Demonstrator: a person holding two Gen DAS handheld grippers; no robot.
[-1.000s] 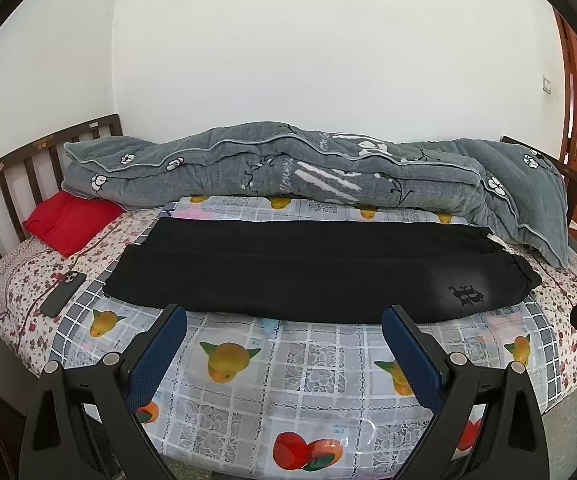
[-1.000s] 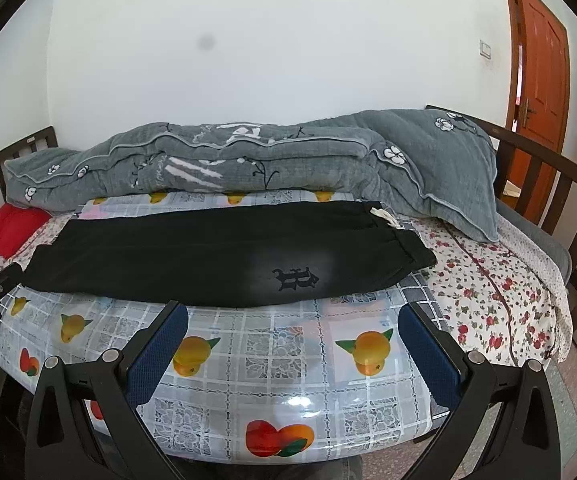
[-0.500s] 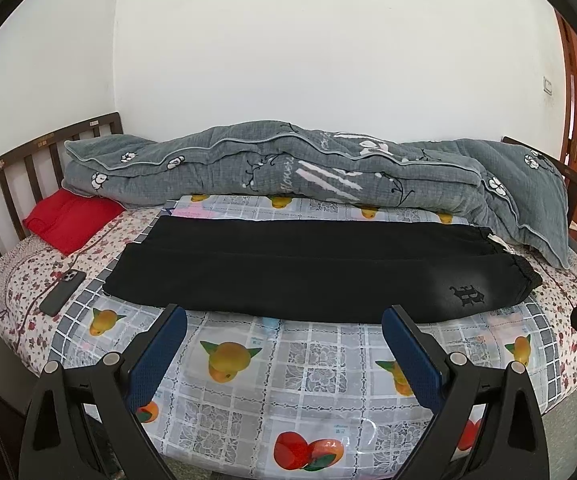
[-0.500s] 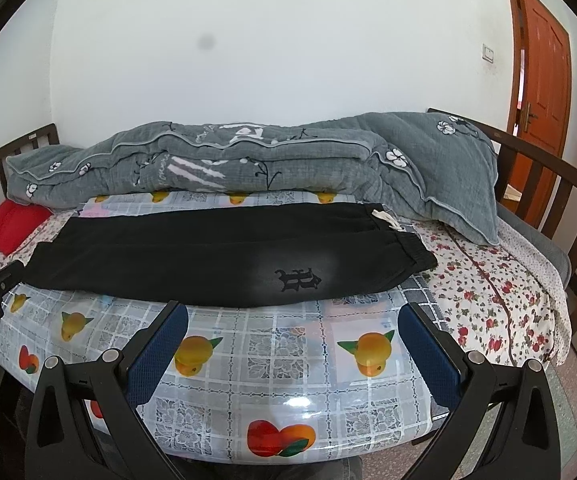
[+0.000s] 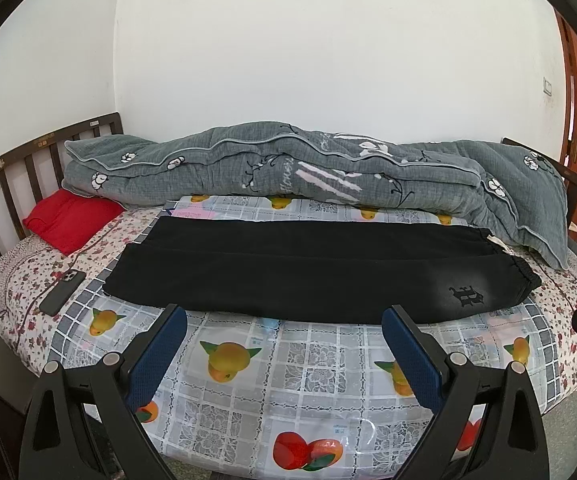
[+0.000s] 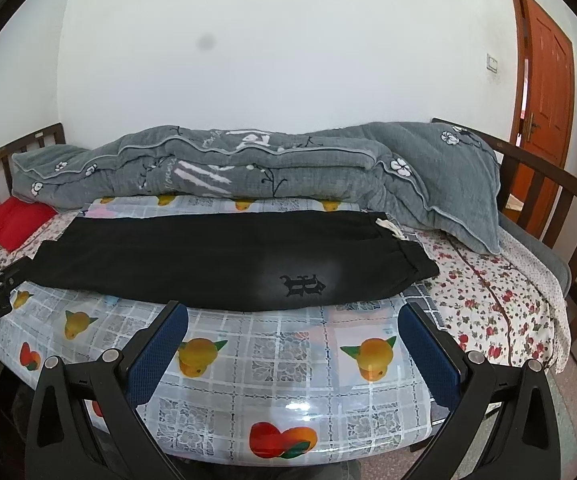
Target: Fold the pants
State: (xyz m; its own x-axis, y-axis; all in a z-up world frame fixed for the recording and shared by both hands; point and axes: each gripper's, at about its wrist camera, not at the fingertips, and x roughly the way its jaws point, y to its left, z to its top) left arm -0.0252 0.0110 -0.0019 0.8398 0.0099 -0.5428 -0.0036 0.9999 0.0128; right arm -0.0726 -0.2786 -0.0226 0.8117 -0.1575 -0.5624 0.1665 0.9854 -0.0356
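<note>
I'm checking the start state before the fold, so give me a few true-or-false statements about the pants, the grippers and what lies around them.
1. The black pants lie flat, lengthwise across the bed. True.
2. The left gripper is shut on the pants. False: it is open, short of them.
3. The right gripper is open and holds nothing. True.
4. The phone lies on the pants. False: it lies apart, beside the leg ends.
5. The grey quilt covers the pants. False: it lies behind them.

A home bedroom: railed bed [image 5: 4, 184], grey quilt [image 5: 308, 168], wooden door [image 6: 544, 76].
</note>
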